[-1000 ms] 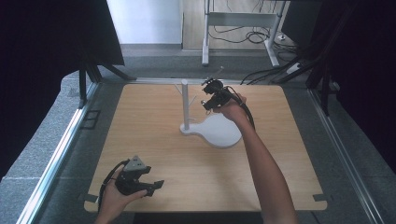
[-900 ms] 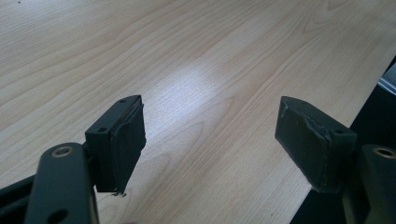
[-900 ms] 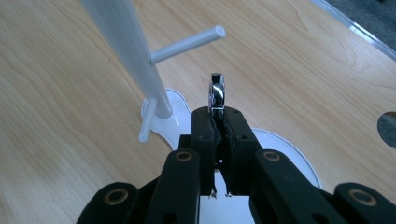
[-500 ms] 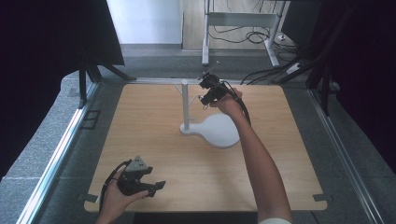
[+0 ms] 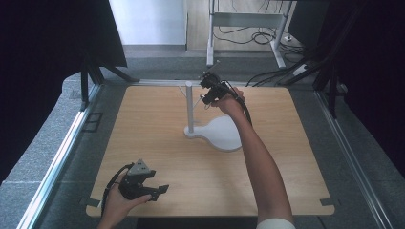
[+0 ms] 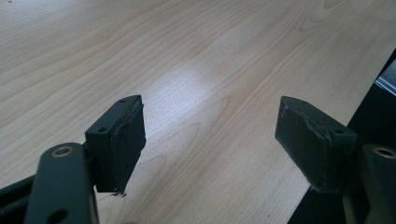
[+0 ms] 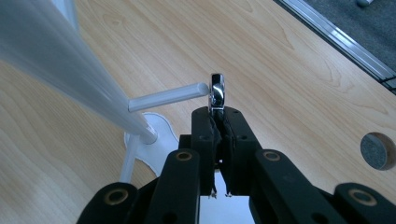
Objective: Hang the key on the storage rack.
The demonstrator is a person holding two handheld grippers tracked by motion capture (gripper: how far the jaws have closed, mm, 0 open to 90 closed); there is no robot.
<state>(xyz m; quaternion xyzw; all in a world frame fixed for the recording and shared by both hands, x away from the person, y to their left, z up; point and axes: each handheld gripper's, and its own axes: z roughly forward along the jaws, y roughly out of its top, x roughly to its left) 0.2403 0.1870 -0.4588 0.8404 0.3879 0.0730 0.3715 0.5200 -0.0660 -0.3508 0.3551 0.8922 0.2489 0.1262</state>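
The fingers (image 7: pixel 219 135) of the right gripper (image 5: pixel 210 88) clench a shiny metal ring (image 7: pixel 216 93) edge-on at mid-frame, lined up with the white stand's (image 5: pixel 190 107) peg (image 7: pixel 168 97) for hanging, while the left gripper (image 6: pixel 219 140) rests released over the table (image 5: pixel 157 143).

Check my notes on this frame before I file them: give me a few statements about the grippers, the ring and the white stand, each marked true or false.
1. The right gripper is shut on a shiny metal ring. True.
2. The ring already hangs on the peg of the white stand. False: it sits just off the peg's tip, in the gripper.
3. The left gripper holds a second ring. False: it is open with nothing between its pads, over bare table.
4. The stand has an upright post on a flat white base. True.
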